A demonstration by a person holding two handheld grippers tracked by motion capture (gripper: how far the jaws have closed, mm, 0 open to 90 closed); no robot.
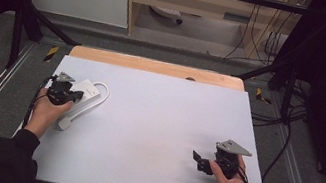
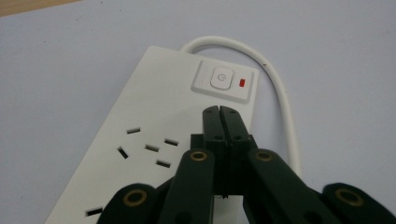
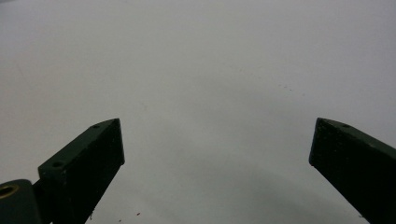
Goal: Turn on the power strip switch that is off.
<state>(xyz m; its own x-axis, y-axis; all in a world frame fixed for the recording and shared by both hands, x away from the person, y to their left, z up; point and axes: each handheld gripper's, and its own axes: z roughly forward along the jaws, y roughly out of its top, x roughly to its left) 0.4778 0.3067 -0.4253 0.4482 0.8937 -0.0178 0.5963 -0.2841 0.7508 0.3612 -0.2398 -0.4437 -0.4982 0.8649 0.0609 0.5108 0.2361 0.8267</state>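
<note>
A: Left side first. Left gripper point(image 1: 63, 92) sits near the left edge of the worktop point(image 1: 154, 130), right over the white power strip point(image 1: 83, 92). Jaws?

B: Pressed together, nothing between them. The left gripper view shows it clearly: left gripper point(image 2: 219, 111) tips meet over the power strip point(image 2: 154, 121), just below the switch panel. Touching the plastic or just above, can't tell.

A: High view doesn't give strip detail.

B: Gripper view does: power button point(image 2: 221, 77) with a standby symbol, small red indicator point(image 2: 242, 83) beside it, socket slots point(image 2: 148, 148) lower down. White cable point(image 2: 280, 88) loops out from the far end and runs back down along the strip's side.

A: In the high view the cable point(image 1: 99, 98) curls off the strip's far end back toward the near side. Right side?

B: Right gripper point(image 1: 203, 160) is near the worktop's right near corner, held in a hand point(image 1: 232, 182), well apart from the strip. Jaws spread wide; the right gripper view has the right gripper point(image 3: 217, 149) over bare pale surface.

A: Surface, room?

B: Pale grey-lilac sheet on a wooden top point(image 1: 155, 66), wood showing along the far edge. Black frame bars point(image 1: 26, 21), grey floor, wooden furniture point(image 1: 192, 0) and loose cables point(image 1: 288, 144) behind.

A: Readable text?

B: None, just the power symbol.
</note>
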